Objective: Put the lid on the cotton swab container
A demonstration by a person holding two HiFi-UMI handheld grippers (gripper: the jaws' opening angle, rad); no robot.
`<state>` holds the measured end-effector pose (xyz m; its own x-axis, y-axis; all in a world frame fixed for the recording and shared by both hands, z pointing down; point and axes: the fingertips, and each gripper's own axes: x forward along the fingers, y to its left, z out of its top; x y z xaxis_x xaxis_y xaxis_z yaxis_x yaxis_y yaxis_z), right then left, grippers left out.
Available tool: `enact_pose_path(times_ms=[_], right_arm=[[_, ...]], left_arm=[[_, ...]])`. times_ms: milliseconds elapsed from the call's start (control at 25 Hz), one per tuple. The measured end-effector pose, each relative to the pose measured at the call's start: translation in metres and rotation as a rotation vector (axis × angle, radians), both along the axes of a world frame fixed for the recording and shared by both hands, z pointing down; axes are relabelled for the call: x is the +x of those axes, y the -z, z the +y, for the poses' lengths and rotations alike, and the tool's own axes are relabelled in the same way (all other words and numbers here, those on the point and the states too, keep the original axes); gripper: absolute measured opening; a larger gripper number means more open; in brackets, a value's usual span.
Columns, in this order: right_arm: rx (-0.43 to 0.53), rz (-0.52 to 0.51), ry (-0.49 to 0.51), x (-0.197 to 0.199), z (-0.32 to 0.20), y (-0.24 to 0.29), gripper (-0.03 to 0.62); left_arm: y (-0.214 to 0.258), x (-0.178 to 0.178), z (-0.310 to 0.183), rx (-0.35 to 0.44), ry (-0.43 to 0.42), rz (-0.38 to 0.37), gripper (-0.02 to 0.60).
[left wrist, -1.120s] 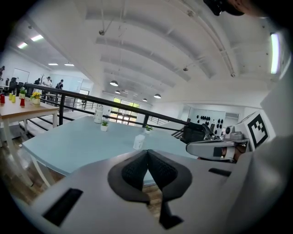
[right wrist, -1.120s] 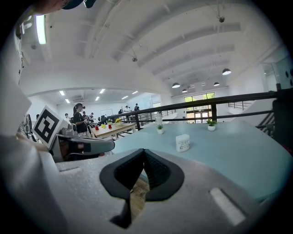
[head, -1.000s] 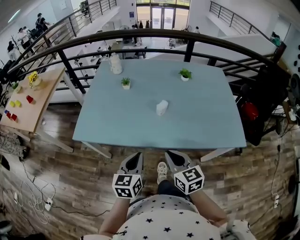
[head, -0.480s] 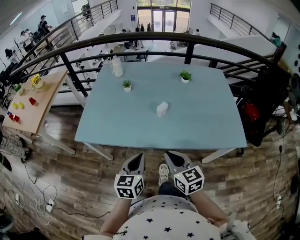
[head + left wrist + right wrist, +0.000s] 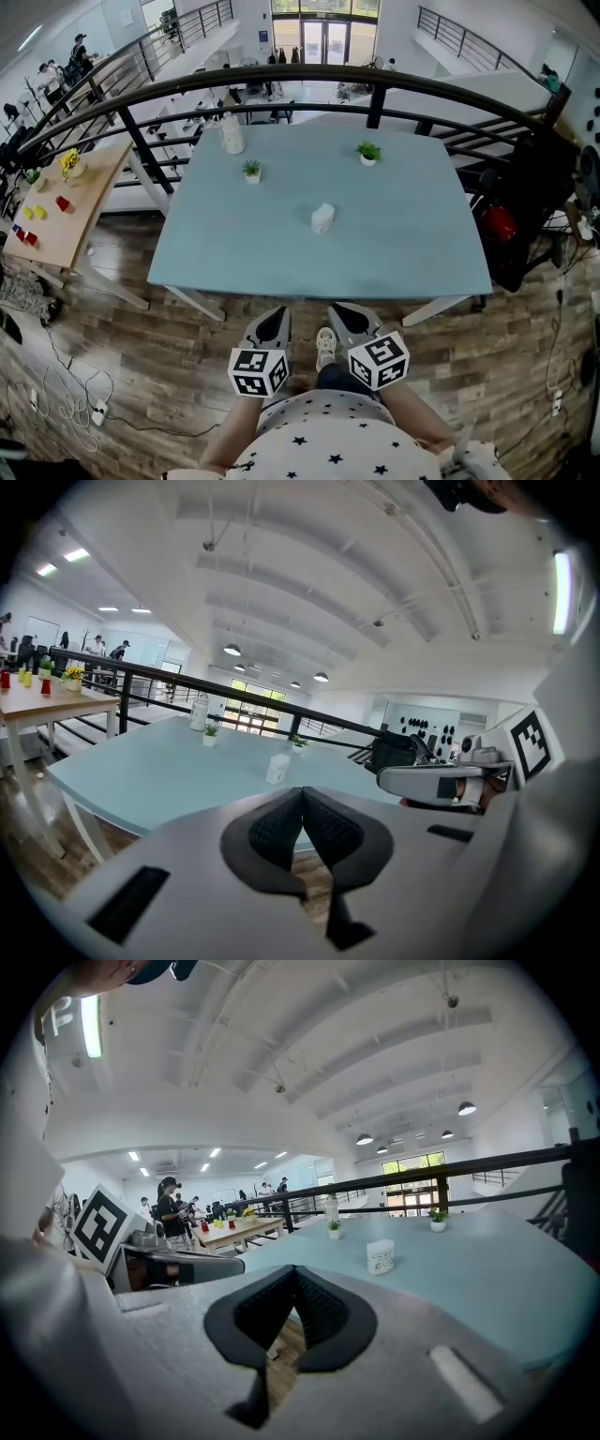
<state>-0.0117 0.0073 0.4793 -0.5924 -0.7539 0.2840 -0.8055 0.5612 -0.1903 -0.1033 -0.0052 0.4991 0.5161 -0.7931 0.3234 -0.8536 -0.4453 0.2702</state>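
Approach step, by the look of it; nothing yet handled. Holding the left tool pressed together on nothing, and the right tool likewise shut and empty, both low near the body and short of the worktop. Spotting the cotton swab container upright near the middle of the worktop, well apart from both tools. Finding no separate lid in any view; cannot tell whether one already sits on it. Next, probably: stepping in, locating the lid, spreading one tool to take it, perhaps steadying the container with the other. Seeing a label with dark print on the container's front, too small to read.
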Motion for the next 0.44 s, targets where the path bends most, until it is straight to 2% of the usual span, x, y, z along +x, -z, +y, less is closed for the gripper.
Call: enact_pose_path(times_ms=[440], right_arm=[[-0.005,-0.004,0.0,-0.0046,-0.0031,-0.0007,0.006]], left_arm=[[-0.0006,-0.0017,-0.0021,-0.007,-0.007,0.009,0.003]])
